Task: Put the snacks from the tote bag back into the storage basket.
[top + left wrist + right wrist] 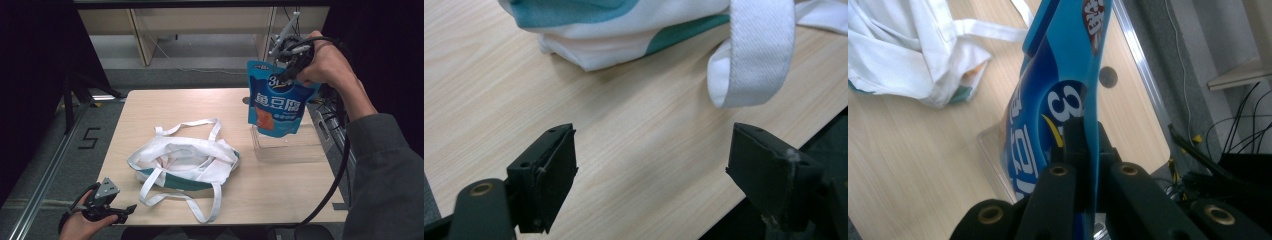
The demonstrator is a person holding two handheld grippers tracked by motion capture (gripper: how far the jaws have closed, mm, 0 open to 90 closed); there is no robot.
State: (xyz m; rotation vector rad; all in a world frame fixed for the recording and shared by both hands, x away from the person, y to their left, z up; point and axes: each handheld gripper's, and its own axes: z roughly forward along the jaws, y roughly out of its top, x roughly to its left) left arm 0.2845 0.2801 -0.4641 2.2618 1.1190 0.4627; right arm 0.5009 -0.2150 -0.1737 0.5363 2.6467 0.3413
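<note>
- pouch [276, 106], blue snack pack, hangs in the air above clear tray [290, 145] at table's right side
- right gripper [289, 67] jaws pinch pouch's top edge
- left gripper [107, 207] at near left table edge, jaws spread, nothing between
- white tote bag [185, 162] lies mid-table [150, 107]

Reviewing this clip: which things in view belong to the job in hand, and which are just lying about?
Part of the job:
- blue snack pouch, clamped in the right hand-held gripper
- white tote bag
- clear plastic tray under the pouch

Lying about:
- left hand-held gripper, open, idle at the table edge
- cables beside the table
</note>
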